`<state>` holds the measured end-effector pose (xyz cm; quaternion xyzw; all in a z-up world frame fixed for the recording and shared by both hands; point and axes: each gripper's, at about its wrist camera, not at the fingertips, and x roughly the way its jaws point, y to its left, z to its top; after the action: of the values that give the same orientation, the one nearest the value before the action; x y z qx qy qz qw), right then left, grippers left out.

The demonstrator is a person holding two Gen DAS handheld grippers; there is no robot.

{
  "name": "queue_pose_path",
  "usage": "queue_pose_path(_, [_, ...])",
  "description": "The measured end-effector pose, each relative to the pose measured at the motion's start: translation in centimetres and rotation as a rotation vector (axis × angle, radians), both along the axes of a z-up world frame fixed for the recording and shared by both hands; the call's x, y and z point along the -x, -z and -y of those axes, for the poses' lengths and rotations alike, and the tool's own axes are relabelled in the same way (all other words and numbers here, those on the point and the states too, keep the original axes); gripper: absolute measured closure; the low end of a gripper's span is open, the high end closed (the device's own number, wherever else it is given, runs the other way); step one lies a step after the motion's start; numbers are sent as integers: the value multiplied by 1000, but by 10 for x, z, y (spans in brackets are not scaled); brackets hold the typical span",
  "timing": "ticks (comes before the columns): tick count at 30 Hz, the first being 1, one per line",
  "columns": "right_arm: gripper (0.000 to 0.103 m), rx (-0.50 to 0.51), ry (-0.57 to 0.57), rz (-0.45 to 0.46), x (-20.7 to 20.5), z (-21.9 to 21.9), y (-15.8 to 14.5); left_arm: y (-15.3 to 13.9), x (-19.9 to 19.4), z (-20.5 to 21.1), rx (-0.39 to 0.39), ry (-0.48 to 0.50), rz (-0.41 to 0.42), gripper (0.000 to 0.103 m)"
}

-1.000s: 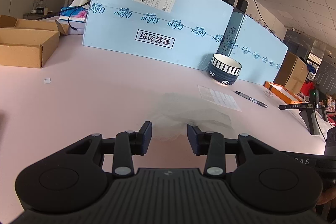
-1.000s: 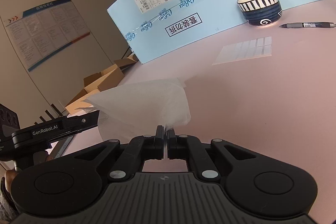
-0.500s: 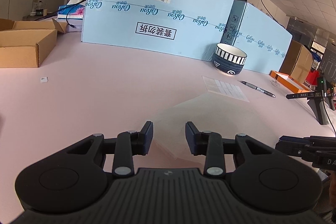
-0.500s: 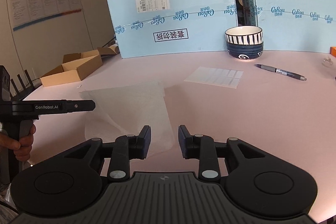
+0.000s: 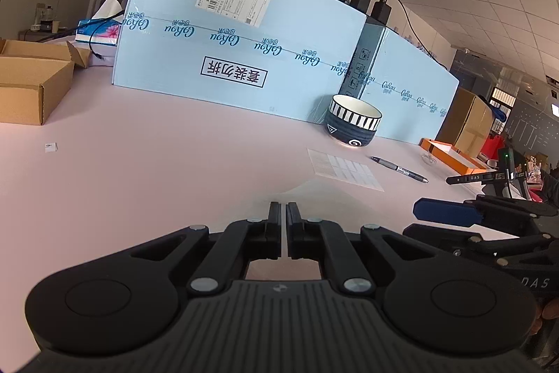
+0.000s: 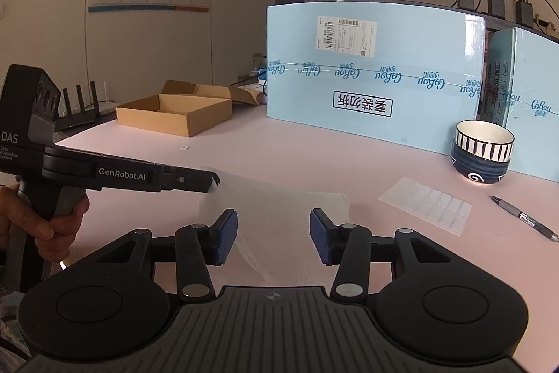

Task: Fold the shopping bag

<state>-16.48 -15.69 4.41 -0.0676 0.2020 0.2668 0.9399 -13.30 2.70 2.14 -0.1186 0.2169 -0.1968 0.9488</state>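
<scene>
The shopping bag (image 6: 279,208) is thin, translucent white plastic, partly folded on the pink table (image 6: 314,159). In the right wrist view my left gripper (image 6: 213,181) comes in from the left and is shut on the bag's left corner. My right gripper (image 6: 274,235) is open, its blue pads on either side of the bag's near part. In the left wrist view my left gripper (image 5: 283,209) is shut with the bag (image 5: 328,194) faint just ahead, and the right gripper's blue pad (image 5: 443,210) shows at the right.
A striped blue bowl (image 6: 483,154), a white label sheet (image 6: 426,203) and a pen (image 6: 524,218) lie to the right. Large light-blue boxes (image 6: 370,72) stand along the back. An open cardboard box (image 6: 174,114) sits at the back left.
My right gripper let go of the bag and opened wide. My left gripper closed on the bag's left corner. The bag now lies lower and flatter on the table.
</scene>
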Motion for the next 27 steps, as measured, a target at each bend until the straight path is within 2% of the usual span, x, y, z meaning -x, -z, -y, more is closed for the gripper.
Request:
queue_pose_path(6, [57, 52, -73, 0, -5, -26, 8, -7, -2, 3, -12, 19, 21, 100])
queue_pose_path(11, [55, 123, -75, 74, -12, -42, 7, -6, -1, 2, 1, 29, 16, 100])
queue_pose_path(13, [45, 170, -93, 105, -16, -50, 8, -6, -1, 1, 9, 33, 13, 100])
queue_pose_path(15, [41, 233, -117, 139, -20, -59, 12, -6, 0, 0, 12, 32, 10, 100])
queue_pose_path(20, [42, 370, -183, 181, -34, -82, 24, -7, 4, -9, 31, 3, 0, 100])
queue_pose_path(21, [44, 375, -183, 169, -37, -83, 26, -7, 5, -11, 35, -4, 1, 100])
queue_pose_path(22, [51, 379, -181, 156, -40, -85, 27, -6, 8, -15, 32, -21, 1, 96])
queue_pose_path(23, [58, 370, -164, 145, -43, -85, 28, -6, 11, -19, 28, -39, 0, 89])
queue_pose_path(24, [75, 359, -147, 135, -45, -84, 29, -4, 14, -24, 22, -63, -2, 85])
queue_pose_path(25, [88, 341, -126, 115, -48, -81, 29, -2, 16, -28, 17, -88, -4, 79])
queue_pose_path(27, [95, 313, -110, 81, -52, -76, 29, 1, 19, -32, 3, -108, -13, 74])
